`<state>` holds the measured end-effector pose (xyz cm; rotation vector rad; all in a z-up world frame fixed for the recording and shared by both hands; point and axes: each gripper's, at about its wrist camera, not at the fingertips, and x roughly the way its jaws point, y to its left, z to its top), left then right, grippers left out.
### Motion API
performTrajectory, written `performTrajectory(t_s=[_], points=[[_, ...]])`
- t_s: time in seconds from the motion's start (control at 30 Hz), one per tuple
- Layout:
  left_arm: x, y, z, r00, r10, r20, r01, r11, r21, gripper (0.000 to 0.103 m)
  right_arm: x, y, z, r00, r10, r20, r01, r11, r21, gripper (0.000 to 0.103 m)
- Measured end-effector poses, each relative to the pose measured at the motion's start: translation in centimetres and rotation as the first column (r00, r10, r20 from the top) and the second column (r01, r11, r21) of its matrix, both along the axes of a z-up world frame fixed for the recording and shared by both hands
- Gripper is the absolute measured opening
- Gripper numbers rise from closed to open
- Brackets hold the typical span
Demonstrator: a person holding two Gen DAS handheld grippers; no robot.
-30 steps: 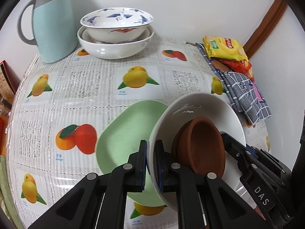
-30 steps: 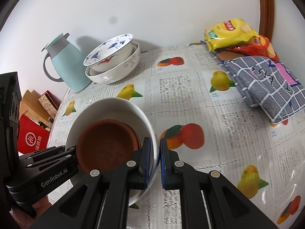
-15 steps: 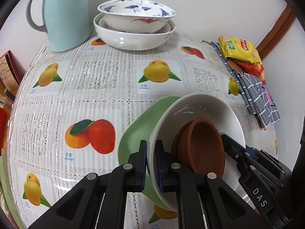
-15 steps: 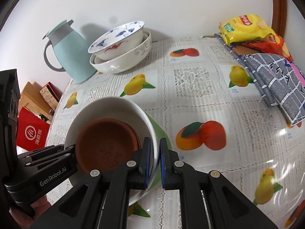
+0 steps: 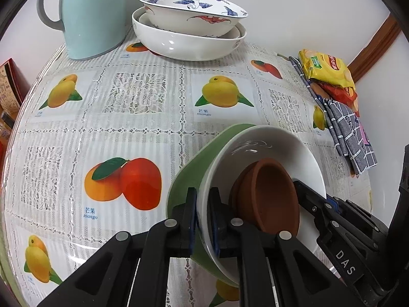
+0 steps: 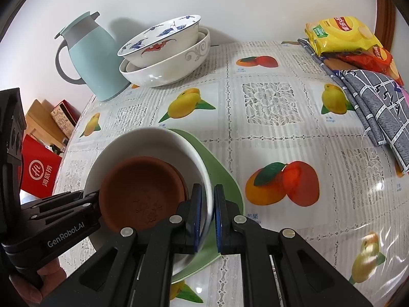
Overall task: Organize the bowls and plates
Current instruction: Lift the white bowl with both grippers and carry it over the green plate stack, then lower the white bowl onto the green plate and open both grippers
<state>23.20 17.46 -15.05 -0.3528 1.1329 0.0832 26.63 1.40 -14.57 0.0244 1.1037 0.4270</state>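
Both grippers hold one white bowl (image 5: 268,143) (image 6: 143,140) by opposite rims, above the table. A brown clay dish (image 5: 271,197) (image 6: 140,194) lies inside it. A green plate (image 5: 194,168) (image 6: 225,174) sits under the bowl and moves with it. My left gripper (image 5: 203,220) is shut on the bowl's rim, and so is my right gripper (image 6: 207,215). At the back, a blue-patterned bowl (image 5: 191,7) (image 6: 163,38) is nested in a large white bowl (image 5: 186,43) (image 6: 168,71).
A pale blue jug (image 5: 89,15) (image 6: 92,56) stands left of the stacked bowls. Snack bags (image 5: 329,74) (image 6: 342,35) and a grey checked cloth (image 5: 350,133) (image 6: 378,107) lie along the table's right side. Red boxes (image 6: 38,174) sit beyond the left edge.
Both grippers have carried the white bowl, brown dish and green plate forward, closer to the stacked bowls at the back. The grips have not changed.
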Motion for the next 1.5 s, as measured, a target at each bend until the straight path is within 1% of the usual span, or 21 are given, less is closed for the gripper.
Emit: performTrajectory(t_s=[0.23,0.37,0.5,0.7,0.73,0.8,0.87,1.03,1.1,1.17,1.23,1.27,1.3,1.4,1.43,1.5], points=[[-0.1,0.6,-0.5,1.000,0.004,0.005,-0.004,0.999,-0.047,0.013,0.3,0.4,0.0,1.000,0.007,-0.002,-0.008,1.000,-0.020,0.010],[-0.2,0.4,-0.4,1.000,0.000,0.005,0.000,0.999,-0.039,0.013,0.4,0.1,0.3,1.000,0.007,0.006,-0.007,1.000,-0.018,0.011],[-0.3,0.5,-0.2,1.000,-0.003,0.007,0.003,0.999,-0.048,0.013,0.1,0.0,0.5,1.000,0.008,0.009,-0.008,1.000,-0.024,0.012],[-1.1,0.5,1.1,0.999,-0.007,0.038,0.008,1.000,-0.016,0.016,-0.6,-0.4,1.2,0.999,0.025,0.019,-0.025,1.000,-0.006,0.012],[-1.4,0.6,1.4,0.999,-0.001,0.041,0.001,1.000,-0.008,0.017,-0.7,-0.5,1.3,0.999,0.025,0.020,-0.025,1.000,-0.006,0.012],[-1.8,0.7,1.9,0.999,0.008,0.047,-0.009,1.000,0.008,0.022,-1.0,-0.7,1.4,0.999,0.025,0.020,-0.025,1.000,-0.001,0.012],[-2.3,0.7,2.3,0.998,0.013,0.055,-0.014,1.000,0.019,0.024,-1.4,-0.9,1.5,1.000,0.022,0.018,-0.022,1.000,0.001,0.016],[-3.9,0.0,3.9,0.996,0.002,0.085,-0.005,0.999,0.038,0.026,-2.7,-1.7,2.1,1.000,0.014,0.025,-0.014,1.000,0.008,0.022],[-4.5,-0.4,4.4,0.995,-0.006,0.097,0.001,0.999,0.044,0.032,-3.4,-2.0,2.5,1.000,0.015,0.027,-0.015,1.000,0.008,0.024],[-5.3,-1.1,5.1,0.994,-0.015,0.111,0.009,0.998,0.054,0.036,-4.1,-2.3,3.0,0.999,0.016,0.033,-0.016,1.000,0.007,0.029],[-6.0,-1.7,5.7,0.992,-0.022,0.125,0.015,0.998,0.057,0.037,-5.1,-2.9,3.7,0.999,0.012,0.045,-0.012,1.000,0.005,0.033],[-6.5,-2.0,6.0,0.991,-0.028,0.131,0.021,0.998,0.057,0.039,-5.6,-3.3,4.1,0.999,0.011,0.053,-0.011,1.000,0.004,0.035],[-6.8,-2.3,6.3,0.990,-0.033,0.135,0.025,0.998,0.057,0.043,-6.2,-3.6,4.6,0.998,0.012,0.064,-0.012,1.000,0.001,0.036],[-8.0,-3.6,7.4,0.987,-0.049,0.153,0.039,0.997,0.065,0.050,-7.9,-4.6,6.0,0.995,0.009,0.099,-0.008,1.000,-0.013,0.044],[-8.5,-4.1,7.7,0.986,-0.058,0.156,0.048,0.997,0.065,0.052,-8.8,-5.1,6.7,0.992,0.001,0.124,0.003,1.000,-0.027,0.048],[-9.6,-5.2,8.7,0.982,-0.073,0.175,0.060,0.995,0.077,0.054,-10.2,-6.0,7.7,0.985,-0.024,0.170,0.033,0.998,-0.047,0.051]])
